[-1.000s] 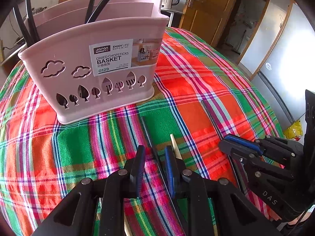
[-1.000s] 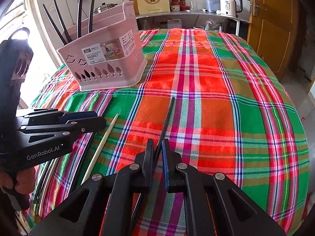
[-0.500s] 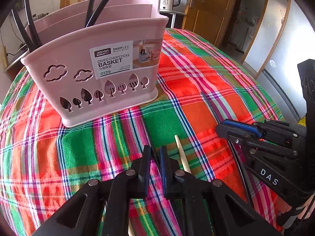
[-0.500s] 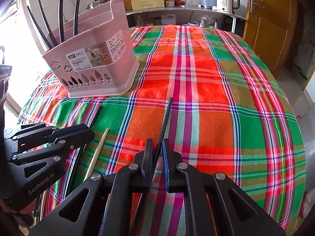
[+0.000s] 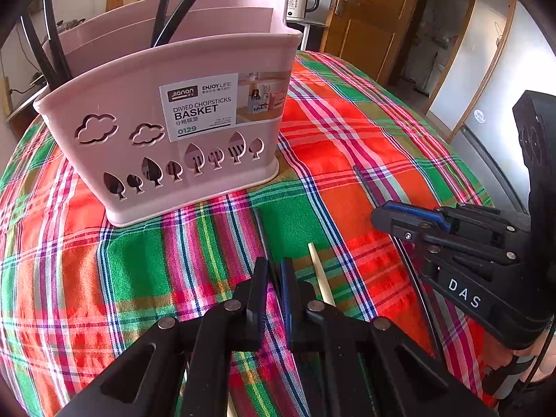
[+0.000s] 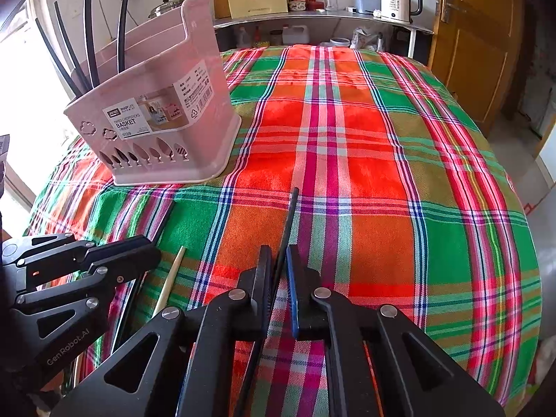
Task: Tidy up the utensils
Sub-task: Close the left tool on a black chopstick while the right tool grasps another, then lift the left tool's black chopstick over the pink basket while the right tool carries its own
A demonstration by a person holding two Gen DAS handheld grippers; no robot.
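Note:
A pink divided chopsticks basket (image 5: 166, 128) (image 6: 163, 121) stands on the plaid tablecloth with several black chopsticks (image 5: 52, 52) (image 6: 88, 34) upright in it. My left gripper (image 5: 274, 267) (image 6: 146, 250) is shut on a black chopstick (image 5: 262, 232) whose tip points at the basket. My right gripper (image 6: 279, 257) (image 5: 378, 213) is shut on another black chopstick (image 6: 290, 219) (image 5: 365, 184). A pale wooden chopstick (image 5: 319, 271) (image 6: 170, 278) lies on the cloth between the two grippers.
The plaid tablecloth (image 6: 347, 139) covers a round table. More chopsticks lie near the front edge under the left gripper (image 6: 128, 305). A shelf with a kettle (image 6: 396, 0) and jars stands behind the table. A wooden door (image 6: 476, 41) is at the right.
My left gripper has closed onto the black chopstick, where its jaws stood apart a second ago. Both grippers have shifted slightly nearer the basket. The right gripper stays shut on its chopstick.

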